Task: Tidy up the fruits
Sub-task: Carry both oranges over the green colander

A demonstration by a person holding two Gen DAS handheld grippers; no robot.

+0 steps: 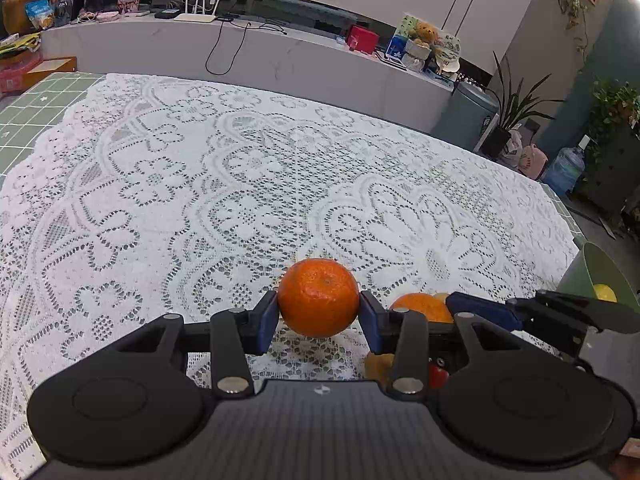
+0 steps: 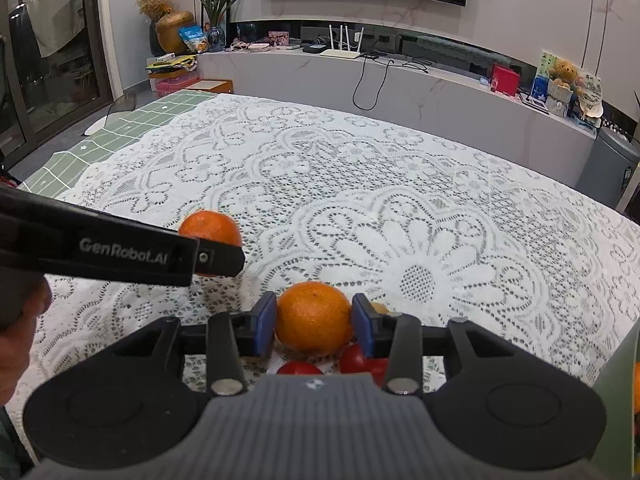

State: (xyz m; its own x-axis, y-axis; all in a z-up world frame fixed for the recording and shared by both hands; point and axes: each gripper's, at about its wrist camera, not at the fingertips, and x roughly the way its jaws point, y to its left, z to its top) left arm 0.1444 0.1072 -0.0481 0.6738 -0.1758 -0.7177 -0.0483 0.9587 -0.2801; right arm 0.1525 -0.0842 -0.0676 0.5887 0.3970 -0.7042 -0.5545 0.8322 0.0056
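Observation:
My left gripper (image 1: 319, 312) is shut on an orange (image 1: 319, 298), the blue pads pressing on both its sides, held just above the lace tablecloth (image 1: 240, 184). Seen from the right wrist, that gripper (image 2: 224, 258) enters from the left with the same orange (image 2: 210, 228) at its tip. My right gripper (image 2: 314, 320) has its pads against both sides of a second orange (image 2: 314, 318), low over two red fruits (image 2: 300, 368). In the left wrist view this second orange (image 1: 422, 308) shows beside a blue finger (image 1: 484, 312) of the right gripper.
A green bowl (image 1: 600, 276) stands at the table's right edge with a yellow fruit (image 1: 605, 292) in it; its rim (image 2: 618, 360) shows in the right wrist view. A hand (image 2: 20, 340) holds the left gripper. A cabinet with clutter runs behind the table.

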